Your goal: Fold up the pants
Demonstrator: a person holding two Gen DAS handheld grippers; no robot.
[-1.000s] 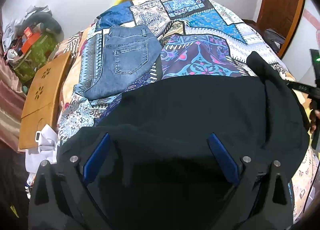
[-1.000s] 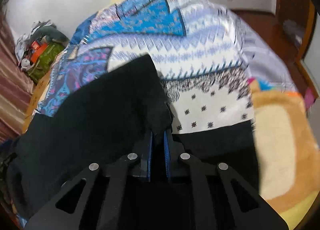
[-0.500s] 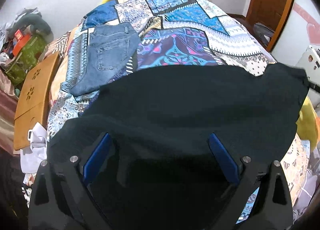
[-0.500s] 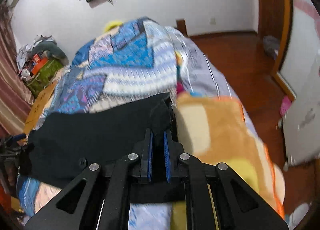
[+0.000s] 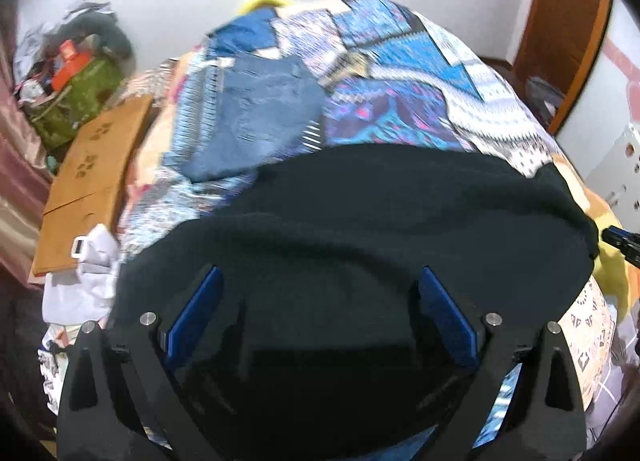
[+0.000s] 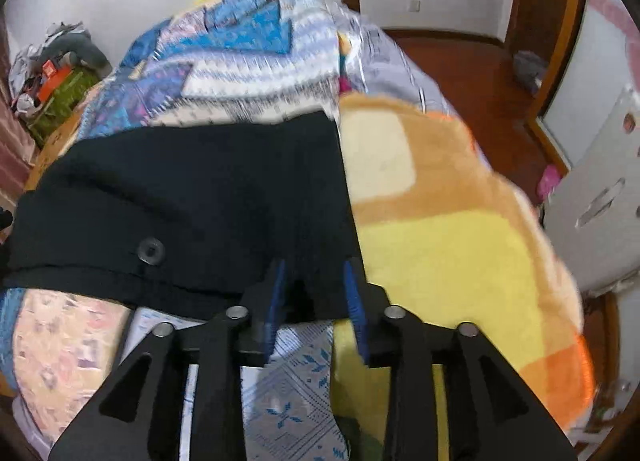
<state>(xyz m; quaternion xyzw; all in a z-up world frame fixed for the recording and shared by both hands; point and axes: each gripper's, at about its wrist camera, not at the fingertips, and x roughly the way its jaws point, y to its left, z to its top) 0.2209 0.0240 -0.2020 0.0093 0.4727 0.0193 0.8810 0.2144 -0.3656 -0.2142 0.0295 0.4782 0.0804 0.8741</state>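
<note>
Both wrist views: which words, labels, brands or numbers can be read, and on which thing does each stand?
None can be read.
The orange box in the clutter pile bears white marks, too blurred to read.
The black pants show a plain button, no label.

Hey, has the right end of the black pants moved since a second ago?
Yes. The black pants were dragged rightward off the patchwork bedspread to the orange blanket; the right gripper is opening there.

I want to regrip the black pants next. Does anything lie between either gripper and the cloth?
Nothing visible. The black pants lie bare under the open left gripper, and their edge sits between the opening pads of the right gripper.
</note>
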